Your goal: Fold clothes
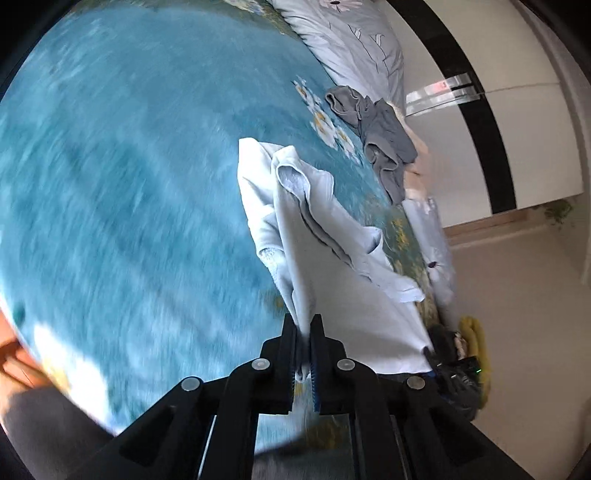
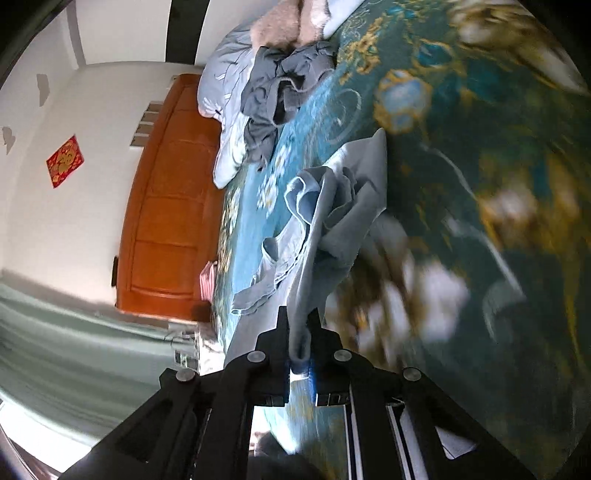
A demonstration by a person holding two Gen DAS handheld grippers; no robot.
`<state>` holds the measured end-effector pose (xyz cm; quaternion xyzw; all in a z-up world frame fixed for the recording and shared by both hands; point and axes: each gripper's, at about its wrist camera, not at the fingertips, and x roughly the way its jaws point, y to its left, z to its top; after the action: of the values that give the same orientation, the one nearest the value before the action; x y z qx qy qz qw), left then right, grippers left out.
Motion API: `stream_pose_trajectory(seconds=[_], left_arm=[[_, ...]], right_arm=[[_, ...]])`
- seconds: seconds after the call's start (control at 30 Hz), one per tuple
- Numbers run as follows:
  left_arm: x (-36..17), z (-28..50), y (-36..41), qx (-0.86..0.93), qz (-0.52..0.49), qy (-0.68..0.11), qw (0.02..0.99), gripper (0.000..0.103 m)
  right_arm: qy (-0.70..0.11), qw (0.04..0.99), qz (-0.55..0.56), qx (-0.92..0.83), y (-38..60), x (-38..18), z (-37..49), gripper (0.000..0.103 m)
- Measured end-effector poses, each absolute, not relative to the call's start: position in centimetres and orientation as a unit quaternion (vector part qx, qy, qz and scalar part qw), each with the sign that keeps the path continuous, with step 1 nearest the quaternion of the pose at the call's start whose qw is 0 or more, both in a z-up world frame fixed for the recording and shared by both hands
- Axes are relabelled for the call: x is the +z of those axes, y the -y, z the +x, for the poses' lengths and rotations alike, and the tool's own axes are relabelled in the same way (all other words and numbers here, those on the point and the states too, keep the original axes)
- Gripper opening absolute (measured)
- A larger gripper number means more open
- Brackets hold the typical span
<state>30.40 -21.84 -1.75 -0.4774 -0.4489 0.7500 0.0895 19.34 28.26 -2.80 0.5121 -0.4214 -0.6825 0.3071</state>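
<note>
A pale blue garment (image 1: 332, 258) hangs stretched over the blue flowered bedspread (image 1: 129, 184). My left gripper (image 1: 303, 325) is shut on one edge of it, cloth pinched between the pads. In the right wrist view the same pale blue garment (image 2: 332, 221) runs crumpled up from my right gripper (image 2: 300, 325), which is shut on another edge of it. A loose sleeve (image 2: 258, 288) trails to the left. Another crumpled grey garment (image 1: 380, 140) lies further off on the bed, also seen as the grey garment (image 2: 284, 81) in the right wrist view.
A pale floral pillow (image 1: 358, 40) and a pink fluffy blanket (image 2: 288, 26) lie at the head of the bed. An orange wooden headboard (image 2: 166, 206) stands against the white wall. The bed's edge drops to a beige floor (image 1: 517, 295). A yellow thing (image 1: 476, 343) sits near the bed's edge.
</note>
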Motion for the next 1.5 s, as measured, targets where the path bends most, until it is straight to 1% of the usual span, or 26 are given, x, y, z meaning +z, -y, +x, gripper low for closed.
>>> stream_pose_trajectory(seconds=[0.13, 0.23, 0.3, 0.43, 0.5, 0.6, 0.7, 0.77, 0.8, 0.83, 0.87, 0.93, 0.97, 1.0, 1.03, 1.07, 1.23, 1.4, 1.43, 1.47, 1.5], left_arm=[[-4.4, 32.0, 21.8, 0.730, -0.482, 0.477, 0.084, 0.007], [-5.7, 32.5, 21.8, 0.721, -0.487, 0.486, 0.080, 0.007], [-5.9, 33.1, 22.3, 0.719, -0.486, 0.491, 0.080, 0.008], [-5.5, 33.8, 23.1, 0.734, -0.487, 0.470, 0.060, 0.008], [-5.1, 33.9, 23.4, 0.742, -0.483, 0.461, 0.056, 0.008], [-4.2, 33.9, 24.2, 0.757, -0.477, 0.444, 0.054, 0.008], [-3.4, 32.6, 24.3, 0.765, -0.475, 0.431, 0.058, 0.008], [-2.8, 31.2, 23.9, 0.769, -0.471, 0.428, 0.064, 0.009], [-2.5, 30.4, 23.7, 0.771, -0.468, 0.427, 0.065, 0.010], [-2.2, 29.7, 23.6, 0.774, -0.464, 0.426, 0.062, 0.017], [-2.0, 29.0, 23.5, 0.776, -0.460, 0.427, 0.060, 0.028], [-1.8, 27.7, 23.7, 0.778, -0.454, 0.431, 0.054, 0.038], [-1.7, 27.1, 23.8, 0.778, -0.451, 0.433, 0.051, 0.039], [-1.6, 26.4, 23.8, 0.779, -0.448, 0.435, 0.049, 0.039], [-1.5, 25.8, 23.9, 0.780, -0.445, 0.437, 0.046, 0.041], [-1.5, 25.1, 24.0, 0.781, -0.443, 0.438, 0.041, 0.042], [-1.6, 22.5, 24.4, 0.783, -0.449, 0.430, 0.032, 0.043], [-1.4, 20.9, 23.5, 0.793, -0.467, 0.389, 0.041, 0.040], [-1.6, 20.8, 23.5, 0.791, -0.470, 0.390, 0.044, 0.036], [-1.7, 20.7, 23.4, 0.789, -0.472, 0.391, 0.048, 0.025], [-1.8, 20.6, 23.4, 0.787, -0.475, 0.391, 0.049, 0.021]], right_arm=[[0.428, 0.283, 0.529, -0.676, -29.5, -4.6, 22.2, 0.007], [0.449, 0.261, 0.543, -0.660, -29.7, -6.6, 22.7, 0.008], [0.448, 0.255, 0.548, -0.659, -29.6, -7.0, 22.7, 0.008], [0.433, 0.243, 0.556, -0.666, -29.9, -7.2, 22.8, 0.009], [0.428, 0.231, 0.558, -0.672, -30.7, -7.1, 23.0, 0.012], [0.421, 0.209, 0.558, -0.684, -32.1, -6.9, 23.4, 0.012], [0.390, 0.192, 0.547, -0.715, -33.2, -5.5, 23.7, 0.012], [0.374, 0.198, 0.533, -0.733, -33.1, -4.2, 23.2, 0.012], [0.368, 0.202, 0.526, -0.740, -32.9, -3.7, 22.8, 0.012], [0.367, 0.211, 0.521, -0.741, -32.4, -3.3, 22.2, 0.012], [0.366, 0.220, 0.516, -0.743, -31.9, -2.9, 21.6, 0.012], [0.366, 0.234, 0.509, -0.743, -30.8, -2.4, 20.3, 0.014], [0.367, 0.240, 0.507, -0.742, -30.2, -2.3, 19.6, 0.021], [0.368, 0.245, 0.505, -0.741, -29.7, -2.2, 19.0, 0.032], [0.372, 0.247, 0.503, -0.740, -29.6, -2.2, 18.6, 0.036], [0.376, 0.248, 0.501, -0.739, -29.5, -2.2, 18.3, 0.036], [0.414, 0.247, 0.494, -0.724, -29.2, -2.9, 15.8, 0.036], [0.423, 0.256, 0.501, -0.710, -28.8, -3.1, 14.8, 0.036], [0.423, 0.259, 0.504, -0.708, -28.6, -3.1, 14.6, 0.036], [0.422, 0.260, 0.505, -0.706, -28.2, -3.3, 14.2, 0.035], [0.422, 0.263, 0.506, -0.705, -28.0, -3.4, 13.9, 0.032]])
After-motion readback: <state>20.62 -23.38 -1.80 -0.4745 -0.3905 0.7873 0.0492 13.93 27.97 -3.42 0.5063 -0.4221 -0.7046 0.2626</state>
